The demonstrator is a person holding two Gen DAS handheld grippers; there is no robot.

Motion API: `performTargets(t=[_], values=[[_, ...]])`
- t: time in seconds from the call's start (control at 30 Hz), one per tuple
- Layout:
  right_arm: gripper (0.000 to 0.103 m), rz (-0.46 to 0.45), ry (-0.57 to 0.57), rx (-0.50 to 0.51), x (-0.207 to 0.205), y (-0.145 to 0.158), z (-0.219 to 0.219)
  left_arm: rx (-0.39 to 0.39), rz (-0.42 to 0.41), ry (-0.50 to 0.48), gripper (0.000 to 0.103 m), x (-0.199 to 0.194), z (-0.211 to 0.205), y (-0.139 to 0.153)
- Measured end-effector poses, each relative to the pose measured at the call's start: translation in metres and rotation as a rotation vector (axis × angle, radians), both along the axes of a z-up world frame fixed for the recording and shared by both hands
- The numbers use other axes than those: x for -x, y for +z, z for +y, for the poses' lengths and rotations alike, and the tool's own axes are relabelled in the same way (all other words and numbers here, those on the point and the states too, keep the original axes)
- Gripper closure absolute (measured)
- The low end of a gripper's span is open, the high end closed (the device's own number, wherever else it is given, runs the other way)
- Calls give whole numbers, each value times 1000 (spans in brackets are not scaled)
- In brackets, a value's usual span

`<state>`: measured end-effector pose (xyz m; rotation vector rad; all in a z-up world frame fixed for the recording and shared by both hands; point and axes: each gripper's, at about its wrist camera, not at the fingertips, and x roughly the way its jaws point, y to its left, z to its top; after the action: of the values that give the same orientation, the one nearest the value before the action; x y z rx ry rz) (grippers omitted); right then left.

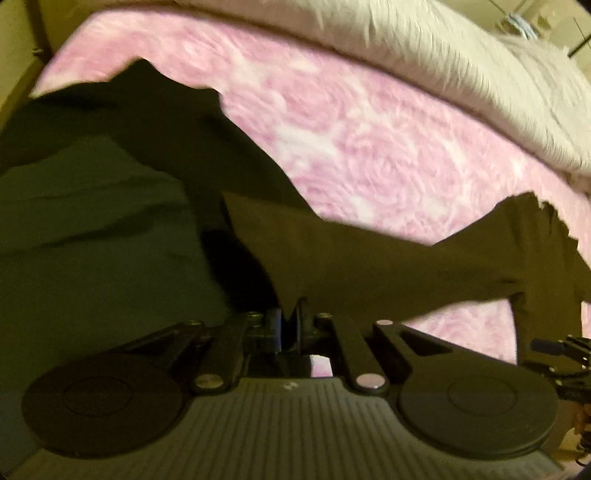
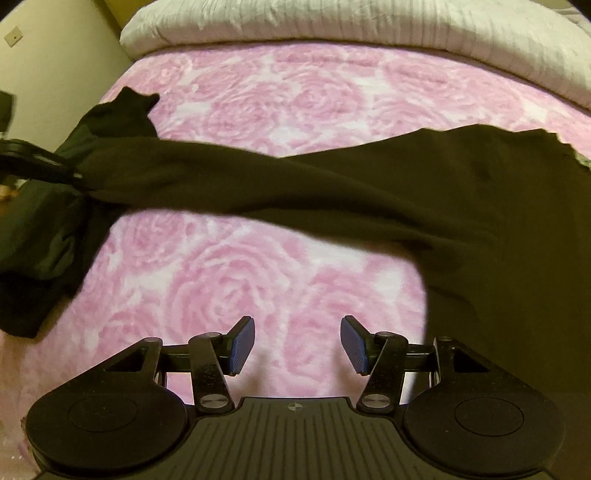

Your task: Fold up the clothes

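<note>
Nearest in the right wrist view, the right gripper [image 2: 297, 345] hangs with its jaws wide apart and nothing between them; its fingers carry blue ribbed pads [image 2: 243, 343] on black linkage arms, and they hover over bare bedspread. The left gripper [image 1: 290, 325] has its jaws drawn together on a fold of the dark garment [image 1: 369, 266], the cloth rising straight out of the narrow gap between the pads. In the right wrist view the same gripper [image 2: 75, 173] shows at the left edge, pinching the garment's bunched end.

The dark garment [image 2: 332, 184] is soft, matt, blackish-brown knit fabric. From the pinch it stretches as a long band across the bed, lifted clear of the cover in its middle part, then widens into a broad sheet at the right that drapes down beside the right gripper. More of the dark cloth lies heaped in loose folds at the left.

Under it all is the bedspread [image 2: 280, 110], plush pink and white with a raised rose-swirl pattern. Farthest off, a pale grey ribbed quilt [image 2: 332, 26] lies rolled along the far edge of the bed.
</note>
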<state>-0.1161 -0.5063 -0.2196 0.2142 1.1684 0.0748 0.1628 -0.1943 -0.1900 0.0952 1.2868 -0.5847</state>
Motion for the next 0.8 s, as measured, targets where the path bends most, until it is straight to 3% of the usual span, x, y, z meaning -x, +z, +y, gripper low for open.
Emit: performTargets(t=[0.17,0.27,0.33,0.47,0.63,0.8], values=[[48,23,-34,1,4,-4,-9,-59,82,-26,96,17,28,0],[48,30,-30,-10,5,-6,-9,-161,82,-39,96,28,32,-17],[48,26,-22,-9,6,-5,-7,-189,76,-25,96,34,40,-23],[48,19,-19,-5,6,-7,-8,-125,30,10,93,41,46,-7],[48,4,-56,14,0,-14,-22,-33,-34,-92,81,48,17,1],[48,-38,-118,83,-9,-21,-53,-75,-51,-182,78,55,-18,-27]])
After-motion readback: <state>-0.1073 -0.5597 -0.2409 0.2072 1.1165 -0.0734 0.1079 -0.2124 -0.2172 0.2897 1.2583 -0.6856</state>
